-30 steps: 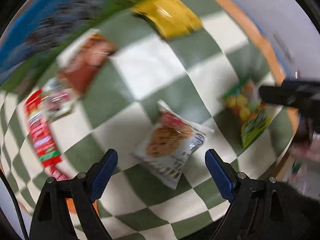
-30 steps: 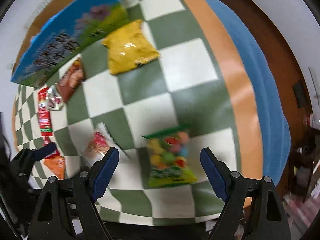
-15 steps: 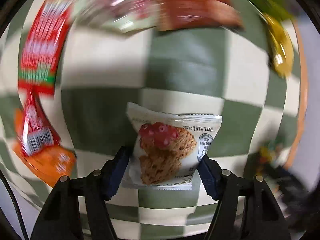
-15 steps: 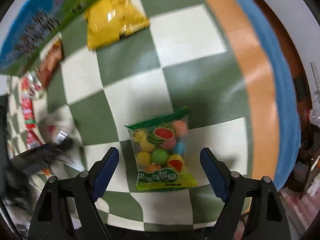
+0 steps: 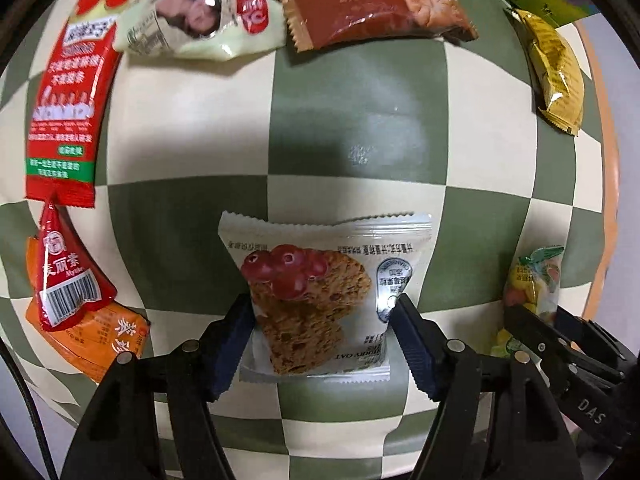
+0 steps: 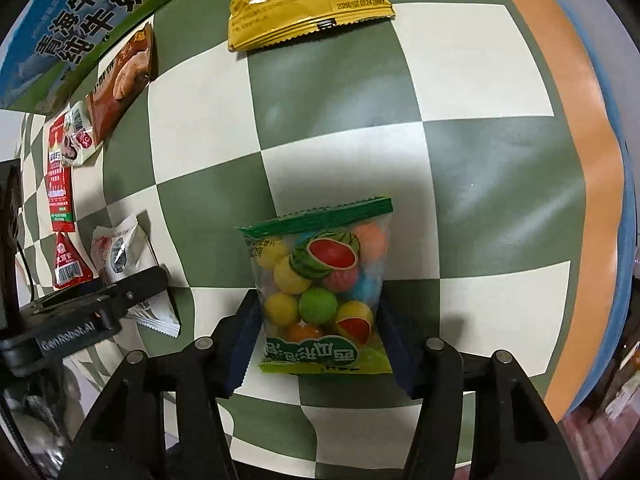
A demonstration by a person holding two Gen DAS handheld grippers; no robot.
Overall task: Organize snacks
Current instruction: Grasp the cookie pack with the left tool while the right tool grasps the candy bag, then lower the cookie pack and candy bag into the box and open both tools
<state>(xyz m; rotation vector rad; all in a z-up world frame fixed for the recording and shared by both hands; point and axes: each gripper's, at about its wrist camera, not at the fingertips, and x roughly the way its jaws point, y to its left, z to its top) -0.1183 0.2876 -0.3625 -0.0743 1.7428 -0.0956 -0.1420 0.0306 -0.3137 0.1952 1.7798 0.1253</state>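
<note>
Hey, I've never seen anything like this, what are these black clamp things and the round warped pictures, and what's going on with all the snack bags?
These are two hand-held grippers, each with a wide-angle camera looking along its two fingers, which is why the pictures look round and bent. One picture comes from the left gripper, one from the right gripper. Both look down on a green and cream checked tablecloth with snack packets scattered on it. The left gripper is closed on a white oat cookie packet. The right gripper is closed on a clear bag of coloured gum balls. Farther off lie a yellow packet, a brown packet, a long red packet and a blue-green milk carton.
</note>
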